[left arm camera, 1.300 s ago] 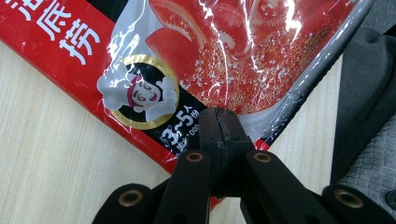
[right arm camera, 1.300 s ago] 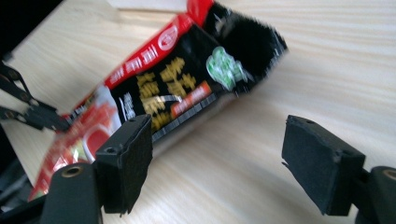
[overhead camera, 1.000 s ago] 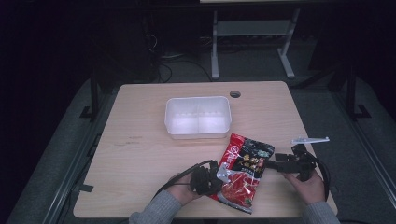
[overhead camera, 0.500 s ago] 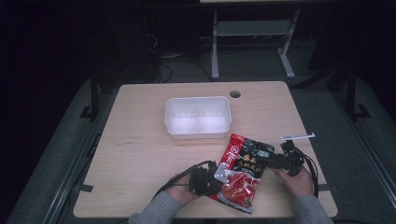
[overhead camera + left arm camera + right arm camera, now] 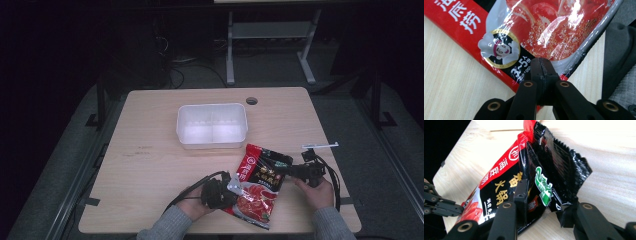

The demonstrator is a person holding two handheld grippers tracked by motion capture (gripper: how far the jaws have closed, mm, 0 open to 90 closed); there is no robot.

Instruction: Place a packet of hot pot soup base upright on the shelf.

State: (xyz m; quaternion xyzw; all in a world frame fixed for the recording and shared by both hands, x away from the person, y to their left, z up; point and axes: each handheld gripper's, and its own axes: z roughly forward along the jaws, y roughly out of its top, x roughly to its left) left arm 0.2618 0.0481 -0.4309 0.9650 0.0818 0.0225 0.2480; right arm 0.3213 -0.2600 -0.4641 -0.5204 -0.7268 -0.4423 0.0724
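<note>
Worktop [image 5: 150,165]: pale wood, with a round cable hole near its far edge.
Tub [image 5: 212,126]: white plastic, set toward the far edge at mid-width; a low rib seems to split it in two, and I see nothing in it.
Pouch [image 5: 257,182]: a red and black foil sachet near the front edge, right of centre, lying slantwise between the two hands. Its far end is raised off the wood, and its near end reaches almost to the front edge.
Left tool [image 5: 541,72]: jaws together, pinching the pouch's left edge at the sealed border beside the cartoon badge.
Right tool [image 5: 544,202]: jaws clamped on the pouch's far right corner, one on the printed face and one behind; the film buckles into folds there.
Handling, as I judge it: light and limp, with a glossy film that is probably slippery, so it will sag and slide when lifted by one point. The contents look soft, like paste or sauce, so squeezing the belly risks a burst.
Where to hold: the flat sealed borders and corners, as both tools do now. Opposite ends keep it taut and level.
</note>
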